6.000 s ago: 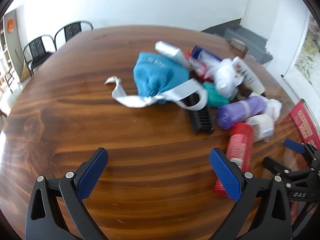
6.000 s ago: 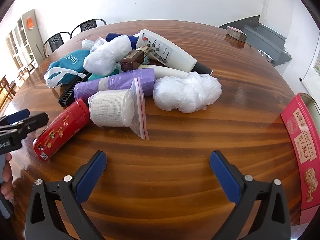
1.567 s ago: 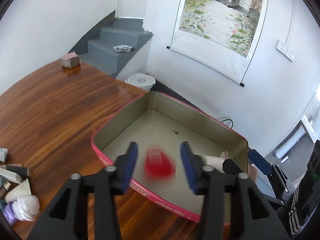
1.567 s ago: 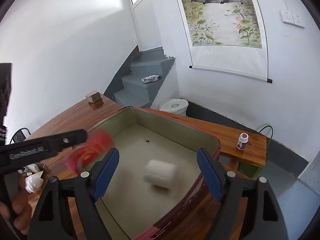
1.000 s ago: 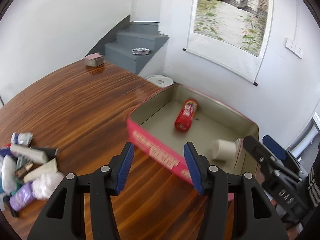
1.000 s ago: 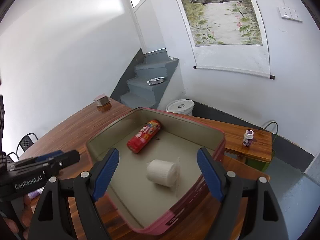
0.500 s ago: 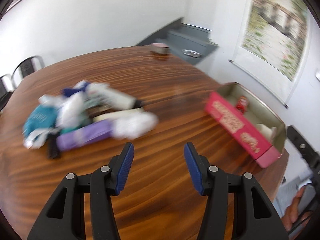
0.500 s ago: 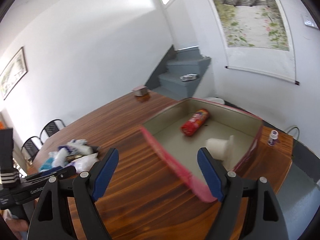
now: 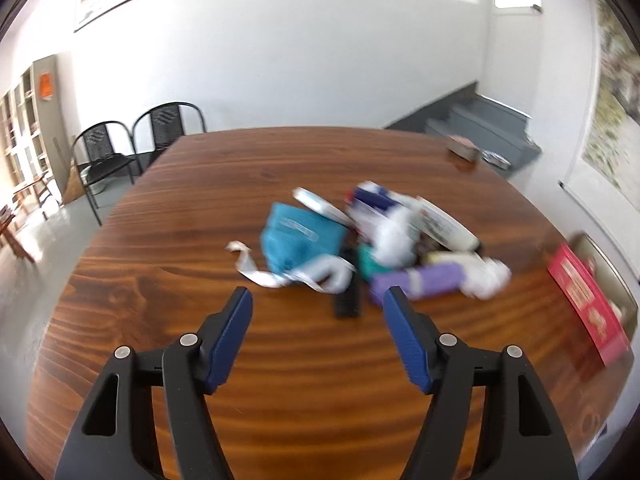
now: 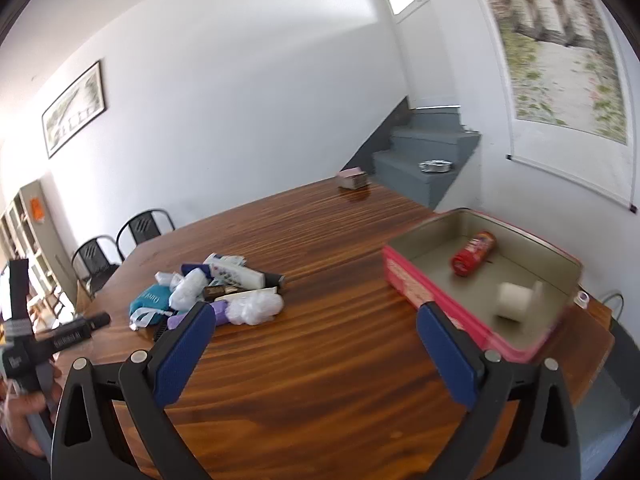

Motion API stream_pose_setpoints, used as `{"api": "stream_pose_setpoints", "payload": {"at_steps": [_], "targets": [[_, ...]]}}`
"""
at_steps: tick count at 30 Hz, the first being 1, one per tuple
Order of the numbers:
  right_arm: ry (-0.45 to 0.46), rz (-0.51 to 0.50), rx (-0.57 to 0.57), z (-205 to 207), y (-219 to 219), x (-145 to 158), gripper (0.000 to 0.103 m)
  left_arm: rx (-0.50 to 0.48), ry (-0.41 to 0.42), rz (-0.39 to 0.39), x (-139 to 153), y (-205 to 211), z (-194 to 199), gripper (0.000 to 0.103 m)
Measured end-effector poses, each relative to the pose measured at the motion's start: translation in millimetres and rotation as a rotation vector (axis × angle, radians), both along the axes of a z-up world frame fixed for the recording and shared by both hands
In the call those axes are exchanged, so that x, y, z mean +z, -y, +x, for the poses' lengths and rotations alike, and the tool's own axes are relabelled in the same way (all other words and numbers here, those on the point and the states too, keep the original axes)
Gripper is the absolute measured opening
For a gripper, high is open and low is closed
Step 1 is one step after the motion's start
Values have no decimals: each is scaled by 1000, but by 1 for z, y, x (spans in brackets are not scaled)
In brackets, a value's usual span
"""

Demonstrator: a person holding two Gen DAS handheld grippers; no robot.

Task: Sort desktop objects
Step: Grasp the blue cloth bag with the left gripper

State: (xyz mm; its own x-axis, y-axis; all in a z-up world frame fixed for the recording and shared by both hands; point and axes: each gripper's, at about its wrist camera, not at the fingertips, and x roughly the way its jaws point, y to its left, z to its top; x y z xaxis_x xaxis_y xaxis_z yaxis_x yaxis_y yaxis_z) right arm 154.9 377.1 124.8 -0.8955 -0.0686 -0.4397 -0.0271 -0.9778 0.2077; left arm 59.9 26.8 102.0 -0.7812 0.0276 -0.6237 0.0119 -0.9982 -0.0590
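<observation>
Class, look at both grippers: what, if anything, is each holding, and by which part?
Nothing is held. The left gripper and right gripper have jaws opening, with only the bare table between them.

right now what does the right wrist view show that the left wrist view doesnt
Only the right wrist view looks into the pink tin: red can and white roll lie inside, and the left gripper shows side-on. Only the left wrist view shows the black comb and white ribbon clearly. Both show the table, the pile with the teal pouch, and empty, opening jaws.
</observation>
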Motion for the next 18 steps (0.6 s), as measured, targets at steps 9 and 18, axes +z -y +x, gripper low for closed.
{"api": "stream_pose_setpoints", "payload": {"at_steps": [9,18], "targets": [[128,-58,78,-72,17,-34,102,25,52,-17,-11,20,-80,72],[181,-69,120,-119,31,-51,102,4,158,-13,-46,20,-147,72]]}}
